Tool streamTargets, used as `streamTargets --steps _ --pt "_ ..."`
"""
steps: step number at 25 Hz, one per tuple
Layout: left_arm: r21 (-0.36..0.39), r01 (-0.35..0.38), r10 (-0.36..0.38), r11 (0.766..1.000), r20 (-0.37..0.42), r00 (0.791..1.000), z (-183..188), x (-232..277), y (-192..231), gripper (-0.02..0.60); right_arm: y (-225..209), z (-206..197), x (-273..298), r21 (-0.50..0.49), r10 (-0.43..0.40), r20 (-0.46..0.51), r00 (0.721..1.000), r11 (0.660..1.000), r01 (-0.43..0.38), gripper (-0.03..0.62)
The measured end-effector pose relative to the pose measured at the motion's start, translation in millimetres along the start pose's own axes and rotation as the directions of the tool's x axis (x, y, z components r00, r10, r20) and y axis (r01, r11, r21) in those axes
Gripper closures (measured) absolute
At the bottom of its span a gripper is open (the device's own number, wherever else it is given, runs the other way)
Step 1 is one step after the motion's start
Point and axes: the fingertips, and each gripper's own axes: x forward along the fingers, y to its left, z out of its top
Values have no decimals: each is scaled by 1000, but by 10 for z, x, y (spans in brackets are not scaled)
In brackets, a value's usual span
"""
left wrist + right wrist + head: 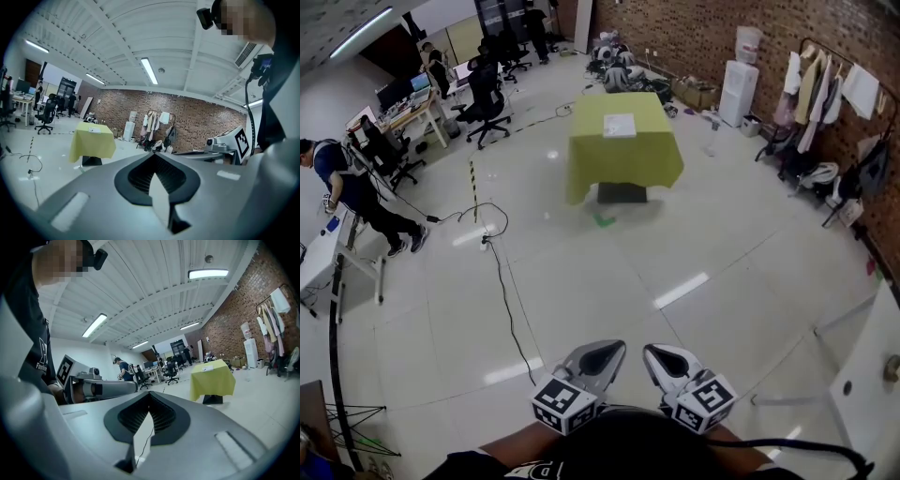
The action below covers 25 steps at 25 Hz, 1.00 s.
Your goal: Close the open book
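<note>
The open book (620,126) lies as a pale rectangle on a table draped in a yellow cloth (623,155), far across the room. It shows small in the left gripper view as the book (94,130) and in the right gripper view as the book (207,368). Both grippers are held side by side close to the person's body, pointing toward the table. The left gripper (612,349) is shut with nothing between its jaws, tips meeting (152,154). The right gripper (655,352) is likewise shut and holds nothing (149,393).
A black cable (508,300) trails over the white tiled floor between me and the table. Office chairs and desks (412,112) stand at the left with a person (352,192) beside them. A brick wall with a clothes rack (825,94) and a water dispenser (739,89) runs along the right.
</note>
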Motion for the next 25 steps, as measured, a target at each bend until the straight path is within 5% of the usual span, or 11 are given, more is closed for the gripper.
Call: streamTargets --steps 25 --pt "-34 77 -76 996 16 997 519 -142 2157 574 -30 329 2087 -23 -98 -59 993 995 97 586"
